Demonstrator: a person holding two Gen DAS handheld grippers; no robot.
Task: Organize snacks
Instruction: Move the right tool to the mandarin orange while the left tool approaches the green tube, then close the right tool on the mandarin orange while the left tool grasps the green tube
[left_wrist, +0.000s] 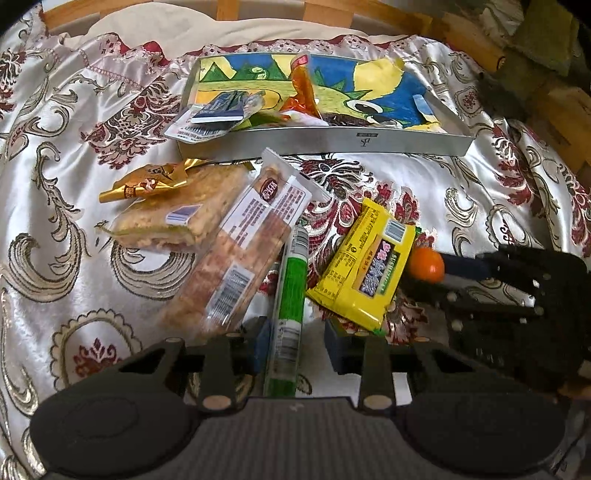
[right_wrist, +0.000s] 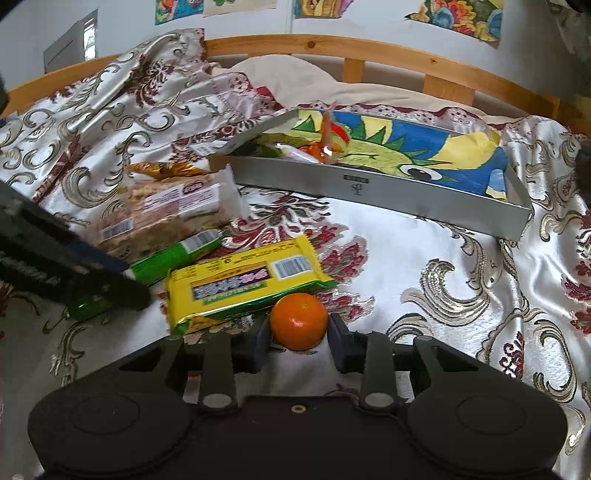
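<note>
My left gripper (left_wrist: 297, 343) is shut on a long green stick pack (left_wrist: 291, 280) that lies on the patterned bedspread. From the right wrist view it (right_wrist: 125, 282) comes in from the left over that pack (right_wrist: 177, 251). My right gripper (right_wrist: 299, 338) is shut on a small orange (right_wrist: 299, 321), its pads against both sides of the fruit. In the left wrist view the orange (left_wrist: 424, 266) sits at the right gripper's fingertips. A yellow snack packet (left_wrist: 365, 266) (right_wrist: 240, 284) lies between the stick pack and the orange.
A shallow metal tray (left_wrist: 332, 142) (right_wrist: 369, 192) lined with a colourful drawing stands further back, holding an orange wrapper (left_wrist: 303, 88) and blue packets (left_wrist: 221, 110). A long cracker pack (left_wrist: 240, 251), a clear-wrapped cake (left_wrist: 177, 218) and a gold wrapper (left_wrist: 147, 184) lie on the left. A wooden bed rail (right_wrist: 369, 51) runs behind.
</note>
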